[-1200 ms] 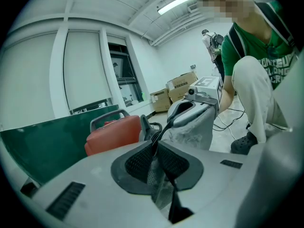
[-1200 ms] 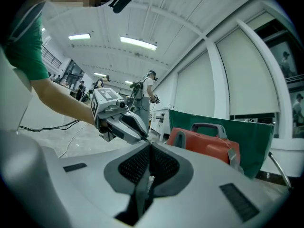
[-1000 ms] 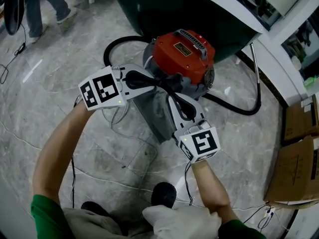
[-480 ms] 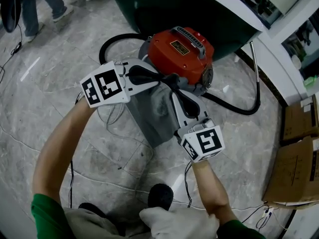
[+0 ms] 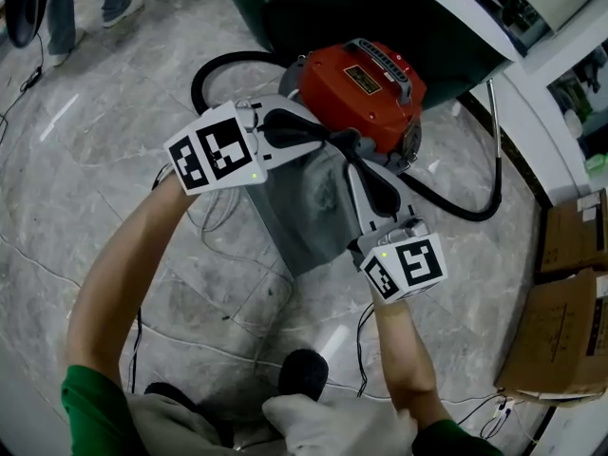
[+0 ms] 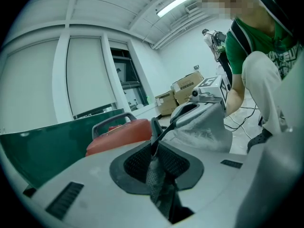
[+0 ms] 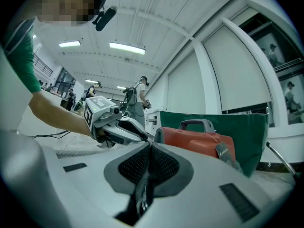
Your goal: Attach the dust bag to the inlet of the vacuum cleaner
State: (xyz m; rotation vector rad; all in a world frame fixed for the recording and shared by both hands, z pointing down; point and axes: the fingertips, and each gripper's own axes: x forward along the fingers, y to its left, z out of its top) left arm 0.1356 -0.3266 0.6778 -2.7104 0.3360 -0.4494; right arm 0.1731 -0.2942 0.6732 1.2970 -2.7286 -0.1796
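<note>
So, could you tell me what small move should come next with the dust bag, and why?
I'd probably press the mouth of the dust bag in against the red vacuum cleaner. The left tongs and right tongs are both shut on the bag's top edge, close beside the cleaner, and the inlet is hidden behind them.

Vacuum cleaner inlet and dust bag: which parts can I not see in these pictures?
- Inlet: head view, hidden behind left tool, right tool and dust bag; gripper views, behind each tool's own body.
- Bag mouth: head view, covered by the tool tips.
- Label on vacuum cleaner lid: too small to read.
</note>
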